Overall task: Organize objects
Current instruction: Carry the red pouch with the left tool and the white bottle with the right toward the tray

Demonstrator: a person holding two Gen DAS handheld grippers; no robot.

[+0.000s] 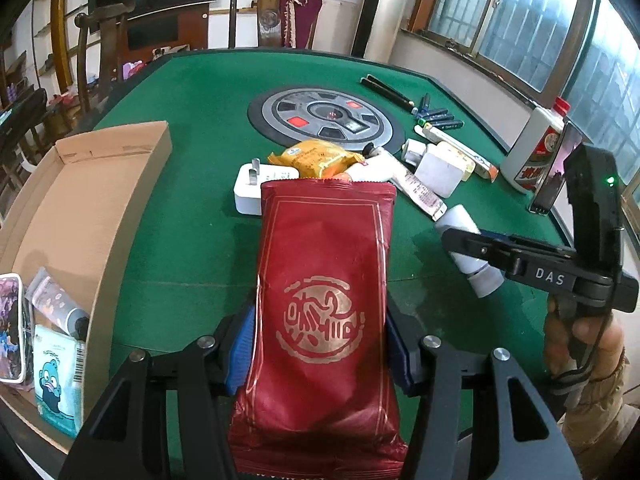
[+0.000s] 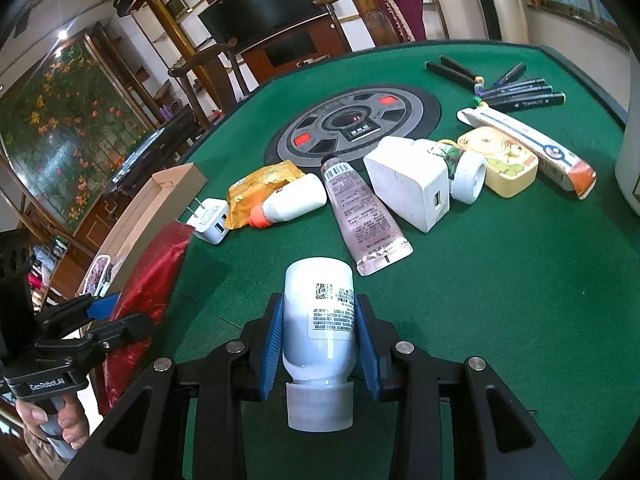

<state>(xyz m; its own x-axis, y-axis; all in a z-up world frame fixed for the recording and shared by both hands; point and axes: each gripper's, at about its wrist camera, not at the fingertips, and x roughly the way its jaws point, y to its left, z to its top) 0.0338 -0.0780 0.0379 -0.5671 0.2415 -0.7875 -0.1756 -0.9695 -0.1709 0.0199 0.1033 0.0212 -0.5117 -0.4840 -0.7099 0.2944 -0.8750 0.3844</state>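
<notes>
Cardboard is the material of the box (image 1: pixel 100 208) at the left edge of the green table (image 1: pixel 192 240). It lies open and low, and a tube (image 1: pixel 56 302), a small patterned pouch (image 1: pixel 12 328) and a packet with a cartoon face (image 1: pixel 56 380) are already inside it. I think this box is the place where the things are collected.

Just right of the box, the left gripper (image 1: pixel 320 352) holds a red snack bag (image 1: pixel 324 304). The blue pads (image 1: pixel 242 344) press on both long sides of the bag, which stands up between them, above the table. The grip is low on the bag, so the top part is free and can lean. It seems that the bag goes into the box next, because the box is so near on its left.

Behind the bag is the pile that is not sorted yet: a small white charger (image 2: pixel 210 224), a yellow snack packet (image 2: pixel 260 188), a small white bottle with an orange cap (image 2: pixel 288 202), a pink tube (image 2: pixel 366 216), a bigger white charger (image 2: pixel 408 192) and a yellow case (image 2: pixel 498 164). Dark marker pens (image 2: pixel 516 94) lie further back in a neat row.

More to the right, the right gripper (image 2: pixel 320 330) is clenched on a white bottle (image 2: pixel 320 312). The bottle's cap points back towards the hand, and the pads squeeze the body, not the cap, which gives a firmer hold. This bottle is lifted over the table, well apart from the box.

At the far right stands a tall white bottle with a red cap (image 1: pixel 536 148), upright near the window.
</notes>
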